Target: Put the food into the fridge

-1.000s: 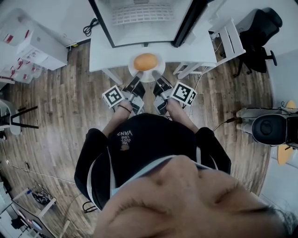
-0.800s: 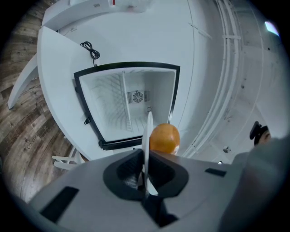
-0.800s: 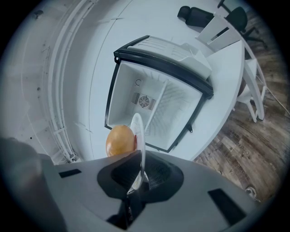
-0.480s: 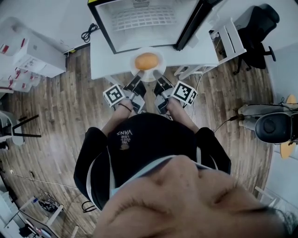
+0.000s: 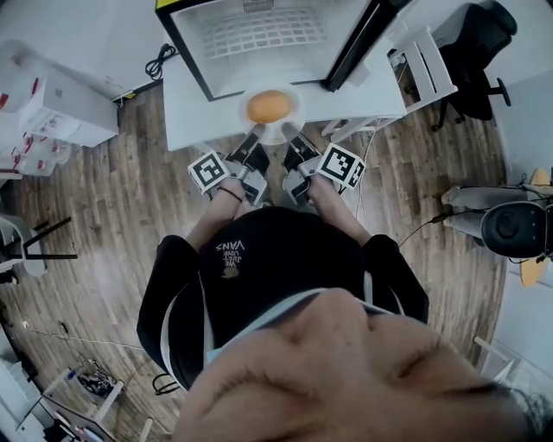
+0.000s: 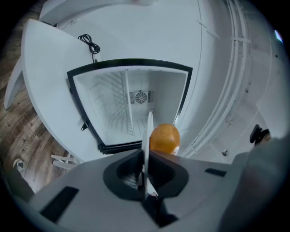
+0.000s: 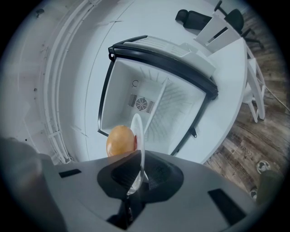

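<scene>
1. Food [image 5: 269,105]: one round orange-brown piece, bun or fruit I cannot tell. It sits in the middle of a white plate [image 5: 275,132], which is carried level in the air over the near edge of the counter [image 5: 186,104].
2. Left gripper [image 5: 253,136]: jaws clamped on the near-left rim of the plate, which stands edge-on between them in the left gripper view.
3. Right gripper [image 5: 289,138]: jaws pinched tight on the near-right rim, matching the left. Both grippers are equally near and share the load.
4. Fridge [image 5: 259,34]: a small unit standing on the counter towards its far edge. The cavity is bare, with a wire shelf [image 5: 259,24] inside.
   - Its mouth lies straight ahead of both pairs of jaws, just beyond the plate's far rim.
   - The coming move looks like a level push forward.
5. Fridge door [image 5: 359,39]: swung wide to the right, clear of the path.
6. In the way: judged to be only the wire shelf and the black door frame. The plate must enter flat at one level.
7. Surroundings: a black cable [image 5: 164,52] at the far-left corner of the counter and an office chair [image 5: 484,43] on the floor at right. Both are well apart from the plate.
</scene>
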The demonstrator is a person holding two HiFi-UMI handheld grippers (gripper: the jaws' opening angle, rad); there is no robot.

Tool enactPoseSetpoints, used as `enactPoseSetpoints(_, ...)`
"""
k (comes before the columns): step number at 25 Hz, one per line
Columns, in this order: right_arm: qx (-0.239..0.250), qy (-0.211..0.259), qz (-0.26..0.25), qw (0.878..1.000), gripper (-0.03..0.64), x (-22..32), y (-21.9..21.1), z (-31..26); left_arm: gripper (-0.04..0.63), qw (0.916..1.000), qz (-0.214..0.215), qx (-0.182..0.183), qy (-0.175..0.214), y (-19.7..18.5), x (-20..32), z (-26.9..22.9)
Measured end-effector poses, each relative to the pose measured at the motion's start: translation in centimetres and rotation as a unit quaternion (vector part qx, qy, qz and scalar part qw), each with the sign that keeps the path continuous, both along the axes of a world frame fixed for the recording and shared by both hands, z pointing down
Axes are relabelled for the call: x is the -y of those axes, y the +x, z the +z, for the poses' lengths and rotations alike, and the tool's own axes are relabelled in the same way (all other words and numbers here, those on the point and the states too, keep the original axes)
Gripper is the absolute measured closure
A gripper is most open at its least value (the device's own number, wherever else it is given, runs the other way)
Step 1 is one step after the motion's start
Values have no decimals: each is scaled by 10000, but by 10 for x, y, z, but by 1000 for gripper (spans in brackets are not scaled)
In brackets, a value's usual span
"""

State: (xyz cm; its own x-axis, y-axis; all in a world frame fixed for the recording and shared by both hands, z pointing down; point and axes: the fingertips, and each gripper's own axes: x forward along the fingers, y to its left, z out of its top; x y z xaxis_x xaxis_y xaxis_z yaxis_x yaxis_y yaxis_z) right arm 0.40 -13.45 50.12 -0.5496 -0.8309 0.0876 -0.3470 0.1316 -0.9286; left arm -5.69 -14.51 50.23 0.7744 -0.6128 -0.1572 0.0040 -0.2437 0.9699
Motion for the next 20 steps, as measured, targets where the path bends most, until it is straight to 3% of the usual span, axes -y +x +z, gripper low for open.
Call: enactPoseSetpoints(20, 54, -34, -249, 9997, 588, 66, 18, -1, 566, 9996, -266, 69, 6, 17, 63, 0)
